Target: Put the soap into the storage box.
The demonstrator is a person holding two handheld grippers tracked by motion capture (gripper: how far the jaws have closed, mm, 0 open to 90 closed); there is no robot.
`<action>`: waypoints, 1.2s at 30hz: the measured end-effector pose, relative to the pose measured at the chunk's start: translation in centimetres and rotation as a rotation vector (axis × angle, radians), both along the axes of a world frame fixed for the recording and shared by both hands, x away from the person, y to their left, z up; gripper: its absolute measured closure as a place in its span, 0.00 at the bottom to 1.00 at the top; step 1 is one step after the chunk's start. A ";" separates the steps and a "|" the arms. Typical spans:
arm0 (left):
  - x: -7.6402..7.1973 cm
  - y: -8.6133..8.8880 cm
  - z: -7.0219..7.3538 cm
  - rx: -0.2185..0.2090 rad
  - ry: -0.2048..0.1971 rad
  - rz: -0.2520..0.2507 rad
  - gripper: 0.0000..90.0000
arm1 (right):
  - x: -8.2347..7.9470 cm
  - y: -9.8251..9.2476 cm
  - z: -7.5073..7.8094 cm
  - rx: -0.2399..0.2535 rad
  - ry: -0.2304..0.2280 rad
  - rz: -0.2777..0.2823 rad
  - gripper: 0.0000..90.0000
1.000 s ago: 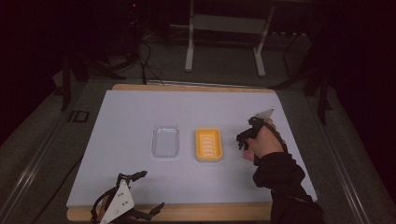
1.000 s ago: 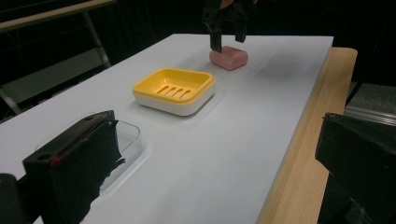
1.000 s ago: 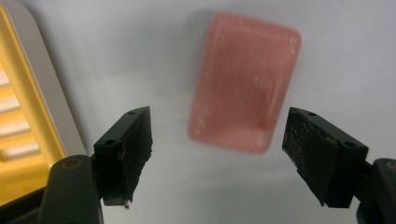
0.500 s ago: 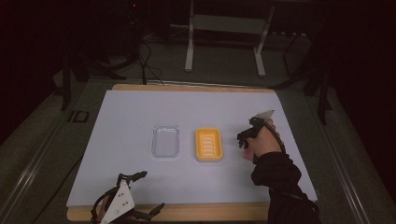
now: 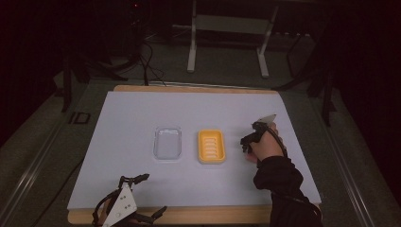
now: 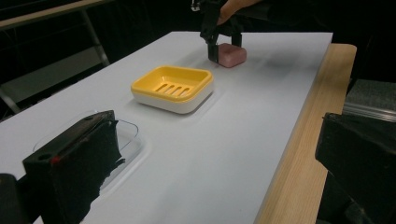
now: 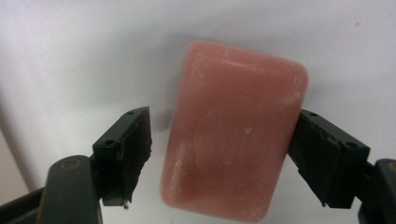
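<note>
A pink bar of soap (image 7: 233, 135) lies flat on the white table cover, right of a yellow soap dish (image 5: 211, 145). My right gripper (image 7: 224, 140) is lowered over the soap with a jaw on each side. The right jaw touches the bar's edge and a small gap shows at the left jaw, so it stands open. From the left gripper view the soap (image 6: 231, 55) sits under that gripper (image 6: 219, 46), beyond the dish (image 6: 173, 86). My left gripper (image 5: 147, 195) rests at the table's front edge, jaws wide open and holding nothing.
A clear plastic tray (image 5: 167, 142) lies just left of the yellow dish, a short gap between them. The white cover (image 5: 142, 109) spreads over a wooden tabletop whose bare edge (image 6: 299, 154) runs along the front. Dark floor and metal stand legs (image 5: 191, 47) lie beyond the far edge.
</note>
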State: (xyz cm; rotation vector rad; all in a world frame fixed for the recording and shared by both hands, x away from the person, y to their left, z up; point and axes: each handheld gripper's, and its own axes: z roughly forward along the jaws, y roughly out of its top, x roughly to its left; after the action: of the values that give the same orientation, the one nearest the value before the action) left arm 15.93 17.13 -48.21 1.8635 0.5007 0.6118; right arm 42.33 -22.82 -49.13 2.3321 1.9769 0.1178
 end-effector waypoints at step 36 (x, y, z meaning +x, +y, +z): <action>0.0 -0.1 -0.1 0.012 -0.002 0.005 0.01 | -0.6 0.1 3.5 0.016 -0.056 0.100 0.42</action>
State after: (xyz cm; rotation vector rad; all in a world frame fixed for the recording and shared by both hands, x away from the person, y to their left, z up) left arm 15.96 17.03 -48.27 1.8731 0.5017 0.6215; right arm 41.73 -22.68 -45.64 2.2138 2.0736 0.2036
